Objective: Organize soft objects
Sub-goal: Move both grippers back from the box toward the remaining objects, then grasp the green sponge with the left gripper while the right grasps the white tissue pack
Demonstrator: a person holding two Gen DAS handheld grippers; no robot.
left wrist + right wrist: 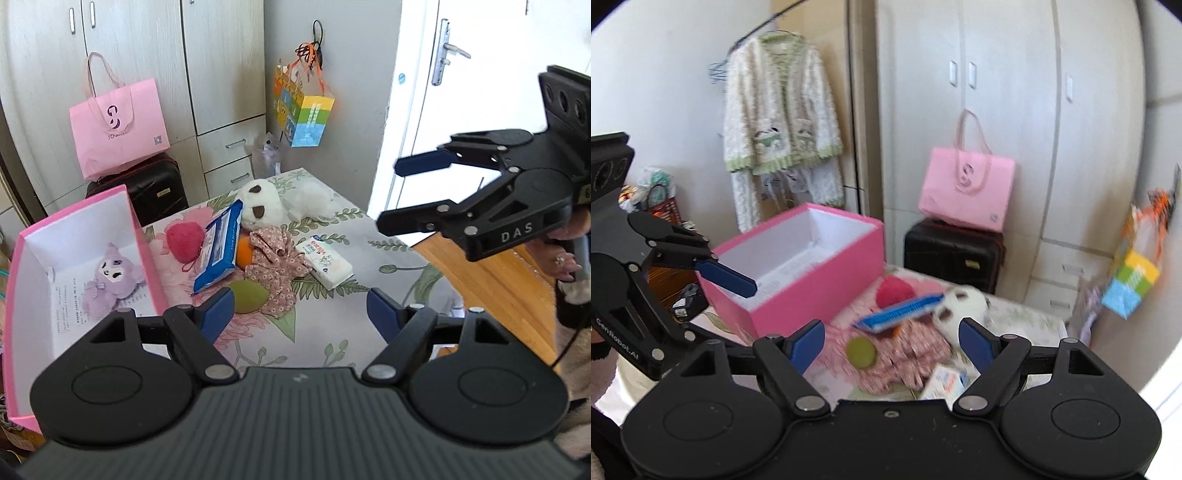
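Note:
A pink box point(142, 236) stands open at the table's left; a purple plush point(110, 278) lies inside it. On the floral tablecloth lie a white plush dog point(280, 201), a red fuzzy ball point(184, 238), a floral scrunchie point(277, 264), a green round pad point(247, 295), an orange thing point(243, 253), a blue wipes pack point(219, 245) and a white tissue pack point(325, 262). My left gripper point(301, 317) is open and empty above the near table. My right gripper point(892, 347) is open and empty, above the pile; it also shows in the left wrist view point(391, 192). The box point(812, 273) and scrunchie point(905, 358) show blurred in the right wrist view.
A black suitcase point(147, 188) with a pink bag point(118, 129) on it stands behind the table by the wardrobe. A colourful bag point(303, 110) hangs on the wall. A white door point(461, 74) is open at right over wooden floor. A cardigan point(779, 133) hangs left.

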